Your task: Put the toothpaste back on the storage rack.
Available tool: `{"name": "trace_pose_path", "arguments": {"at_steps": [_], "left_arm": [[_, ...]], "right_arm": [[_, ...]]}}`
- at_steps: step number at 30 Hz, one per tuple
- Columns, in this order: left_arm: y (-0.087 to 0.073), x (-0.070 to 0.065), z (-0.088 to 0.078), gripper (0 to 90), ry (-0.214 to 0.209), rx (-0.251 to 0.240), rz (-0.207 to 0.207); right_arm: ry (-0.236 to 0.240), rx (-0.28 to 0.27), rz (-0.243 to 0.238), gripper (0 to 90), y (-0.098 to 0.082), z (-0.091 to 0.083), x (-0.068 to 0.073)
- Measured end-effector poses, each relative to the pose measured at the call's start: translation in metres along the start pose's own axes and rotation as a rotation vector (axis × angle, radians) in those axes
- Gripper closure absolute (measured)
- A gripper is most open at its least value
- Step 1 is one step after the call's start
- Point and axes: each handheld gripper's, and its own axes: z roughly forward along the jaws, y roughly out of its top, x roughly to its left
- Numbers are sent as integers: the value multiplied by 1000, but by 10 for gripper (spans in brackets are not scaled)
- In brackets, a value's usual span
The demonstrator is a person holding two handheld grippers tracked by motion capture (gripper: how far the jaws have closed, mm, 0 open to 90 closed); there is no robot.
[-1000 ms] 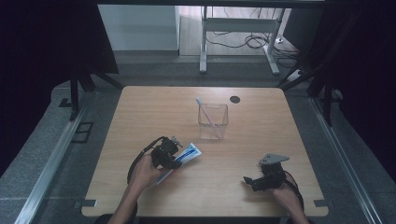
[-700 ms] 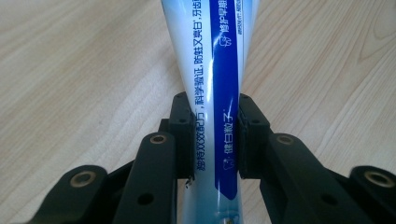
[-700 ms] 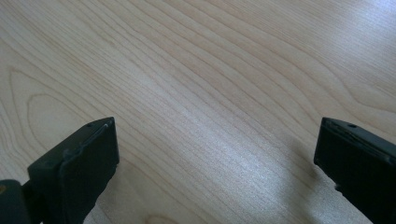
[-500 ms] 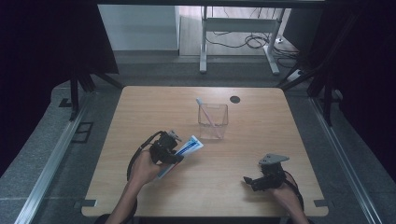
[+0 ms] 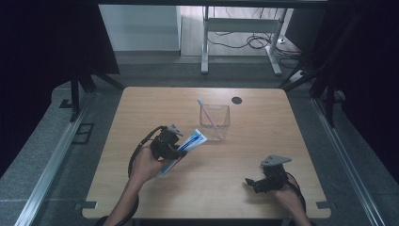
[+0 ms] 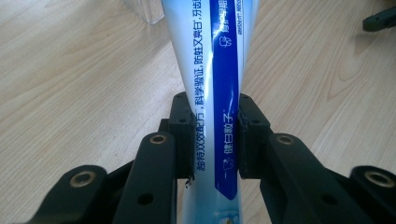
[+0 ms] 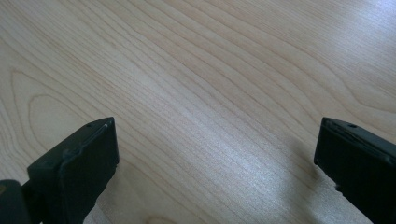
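My left gripper [image 5: 181, 151] is shut on a blue and white toothpaste tube [image 5: 188, 144], held a little above the table with its free end aimed at the clear cup [image 5: 215, 120]. In the left gripper view the tube [image 6: 210, 70] runs up between the two jaws, clamped near its lower part by my left gripper [image 6: 214, 126]. A toothbrush [image 5: 207, 113] with a pink handle leans inside the cup. My right gripper [image 5: 251, 182] rests near the front right of the table, jaws wide apart; in its own view my right gripper [image 7: 217, 140] has only bare wood between its jaws.
The wooden table [image 5: 263, 141] has a small black round hole [image 5: 236, 100] at the back, right of the cup. Dark curtains stand at both sides, and a desk frame with cables [image 5: 244, 37] lies beyond the far edge.
My left gripper has carried the toothpaste tube up and to the right, closer to the cup. The right gripper has stayed in place.
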Motion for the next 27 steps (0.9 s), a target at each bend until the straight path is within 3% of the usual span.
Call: {"name": "trace_pose_path", "arguments": {"at_steps": [27], "left_arm": [[36, 3, -20, 723, 10, -92, 9]], "right_arm": [[11, 1, 10, 0, -1, 1, -2]]}}
